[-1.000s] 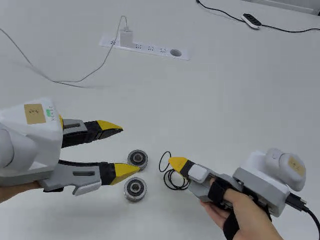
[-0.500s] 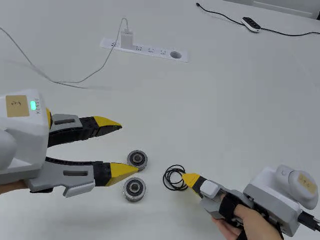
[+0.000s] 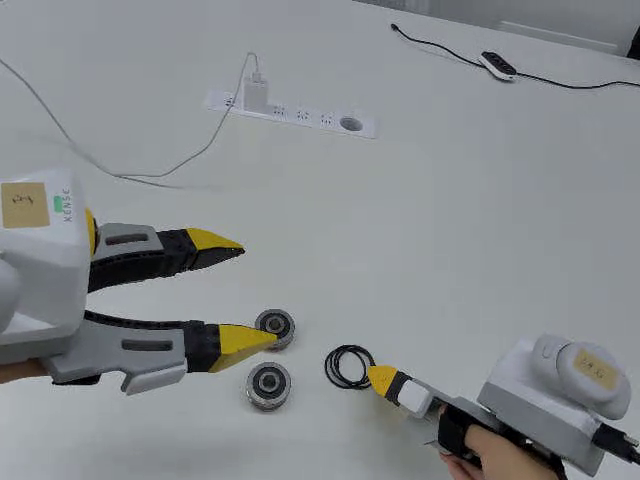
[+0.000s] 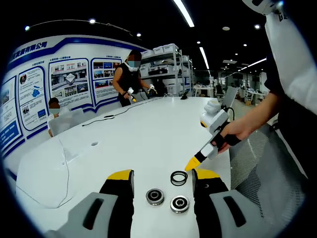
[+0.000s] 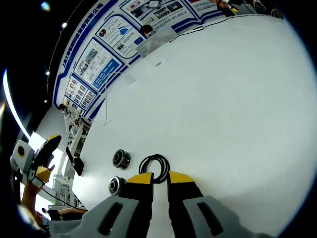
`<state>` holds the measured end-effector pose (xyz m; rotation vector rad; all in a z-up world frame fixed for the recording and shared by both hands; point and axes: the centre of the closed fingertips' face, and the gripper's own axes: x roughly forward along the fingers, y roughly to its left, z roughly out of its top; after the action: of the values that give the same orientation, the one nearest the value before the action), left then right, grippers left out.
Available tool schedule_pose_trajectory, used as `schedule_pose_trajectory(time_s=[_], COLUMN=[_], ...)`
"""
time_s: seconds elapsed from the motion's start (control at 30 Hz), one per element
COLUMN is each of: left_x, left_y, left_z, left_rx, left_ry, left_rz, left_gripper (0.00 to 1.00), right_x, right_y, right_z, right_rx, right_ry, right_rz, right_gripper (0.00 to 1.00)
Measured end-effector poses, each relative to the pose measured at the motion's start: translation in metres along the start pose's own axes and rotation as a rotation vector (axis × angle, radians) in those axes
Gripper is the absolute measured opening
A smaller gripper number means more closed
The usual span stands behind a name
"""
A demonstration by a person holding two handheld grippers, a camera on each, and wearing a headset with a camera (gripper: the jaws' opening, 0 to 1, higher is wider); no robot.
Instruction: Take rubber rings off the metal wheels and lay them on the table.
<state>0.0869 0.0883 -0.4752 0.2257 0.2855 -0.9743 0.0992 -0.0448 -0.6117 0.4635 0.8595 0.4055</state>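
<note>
One counter (image 3: 480, 200): white, wide, mostly bare; carries every item listed below.
Left gripper (image 3: 255, 293): held at the left of the head view, above the counter. Its jaws are spread wide, with nothing between them. Yellow tips point toward the two wheels, the lower tip just beside the far one.
Right gripper (image 3: 378, 378): held low at the lower right of the head view, in a hand. Its jaws are drawn together to a single yellow point and pinch nothing. Its own view shows a thin slit between them. The tip sits just beside the rings; contact cannot be judged.
Power strip (image 3: 290, 108): white, lying at the far side of the counter with a white plug in it and a cable trailing left. Well apart from the work.
Far metal wheel (image 3: 275, 325): lying flat on the counter, dark rim, bright hub.
Near metal wheel (image 3: 268, 385): lying flat, just beside the far one, apart from it.
Rubber rings (image 3: 348, 366): thin, black, overlapping loops lying flat on the counter. They lie right of the wheels and clear of them.
</note>
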Motion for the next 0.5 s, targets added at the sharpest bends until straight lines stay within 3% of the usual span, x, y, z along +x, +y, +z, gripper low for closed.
schedule_pose_trajectory(time_s=[0.13,0.2,0.27,0.37,0.43,0.5], left_x=[-0.006,-0.011,-0.014,-0.02,-0.027,-0.035], left_y=[0.003,0.006,0.005,0.006,0.01,0.016], left_z=[-0.001,-0.008,-0.014,-0.021,-0.026,-0.025], left_rx=[0.007,0.083,0.096,0.073,0.051,-0.01], left_ry=[0.006,0.055,0.081,0.092,0.096,0.065], left_rz=[0.024,0.048,0.049,0.053,0.077,0.127], left_gripper=[0.49,0.49,0.49,0.5,0.51,0.52], right_x=[-0.01,-0.014,-0.018,-0.024,-0.027,-0.034], right_y=[0.003,0.002,0.001,0.0,0.002,-0.003], right_z=[0.0,0.001,0.003,0.007,0.01,0.017], right_rx=[-0.106,-0.17,-0.223,-0.302,-0.35,-0.376], right_ry=[-0.001,-0.009,-0.015,-0.035,-0.043,-0.07], right_rz=[0.018,0.016,0.017,0.018,0.056,0.046], right_gripper=[0.14,0.17,0.19,0.21,0.22,0.22])
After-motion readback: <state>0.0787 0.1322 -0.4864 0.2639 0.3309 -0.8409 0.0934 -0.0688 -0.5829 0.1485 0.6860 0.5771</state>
